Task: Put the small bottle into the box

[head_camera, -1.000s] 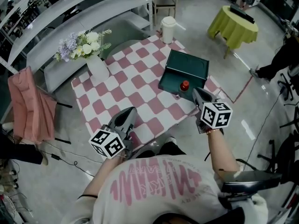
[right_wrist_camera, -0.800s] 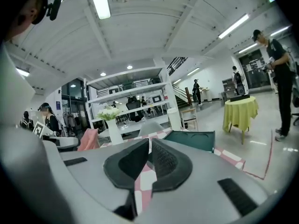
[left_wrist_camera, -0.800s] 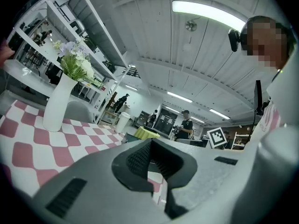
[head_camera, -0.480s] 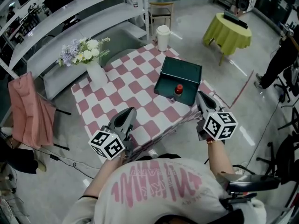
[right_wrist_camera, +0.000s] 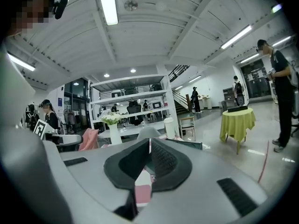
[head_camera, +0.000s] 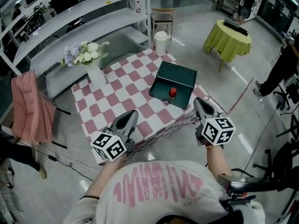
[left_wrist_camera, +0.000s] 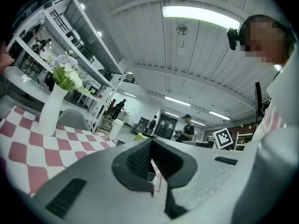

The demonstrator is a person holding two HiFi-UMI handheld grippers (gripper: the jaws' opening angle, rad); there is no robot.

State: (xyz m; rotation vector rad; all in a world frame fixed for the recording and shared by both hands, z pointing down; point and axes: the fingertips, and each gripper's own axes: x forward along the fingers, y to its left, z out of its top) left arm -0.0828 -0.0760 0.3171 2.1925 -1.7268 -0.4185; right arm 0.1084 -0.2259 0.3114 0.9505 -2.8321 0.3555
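Observation:
A dark green box [head_camera: 176, 76] lies open on the right half of the pink-and-white checked table [head_camera: 117, 90]. The small bottle [head_camera: 172, 94] with a red cap stands upright, seemingly inside the box by its near wall. My left gripper [head_camera: 131, 115] hovers over the table's near edge, left of the box, shut and empty. My right gripper [head_camera: 198, 102] hangs off the table's near right corner, just right of the bottle, shut with nothing in it. In the left gripper view the left gripper [left_wrist_camera: 150, 141] points level over the cloth. The right gripper [right_wrist_camera: 150, 141] aims past the box's edge [right_wrist_camera: 187, 144].
A white vase of flowers [head_camera: 96, 76] stands at the table's far left. Behind the table are a white bin [head_camera: 160, 36], a wooden chair [head_camera: 163, 15] and long shelves [head_camera: 70, 22]. A yellow-green clothed table [head_camera: 227, 38] and a person [head_camera: 282, 64] are at right; pink cloth [head_camera: 28, 108] hangs at left.
Both grippers have lifted and drawn back from the table toward the body. The right gripper has moved away from the bottle, which stays in the box. The view has risen.

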